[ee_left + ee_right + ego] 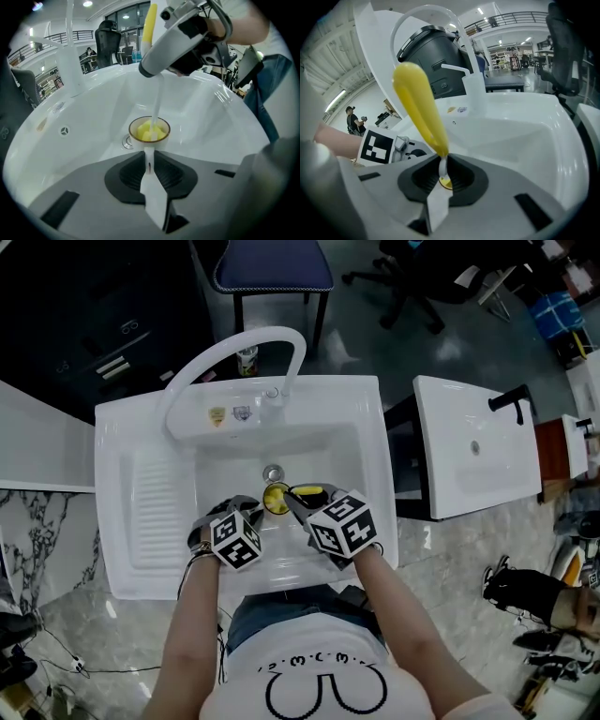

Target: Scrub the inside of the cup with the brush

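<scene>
We stand at a white sink [122, 559]; on its left side is a bumpy ribbed part [155, 512], and behind the bowl of the sink a white tap [234, 352] bends over; our left tongs [149, 159] are squeezed together on the thin white handle of the cup [149, 131], so the cup is held just in front of them; the cup is low in the bowl of the sink, just beside the round drain hole [273, 472], with its mouth turned up so we can see inside; we cannot tell if it touches the bottom; the soft yellow end of the brush [157, 98] is down inside the cup, and its thin white stick goes up and to the right; our right tongs [440, 171] are pinched tight on that white stick, and the fat yellow grip of the brush pokes out above them; the two tongs are close together over the near side of the bowl; far off to the right there is another white sink [473, 451] with a black tap.
</scene>
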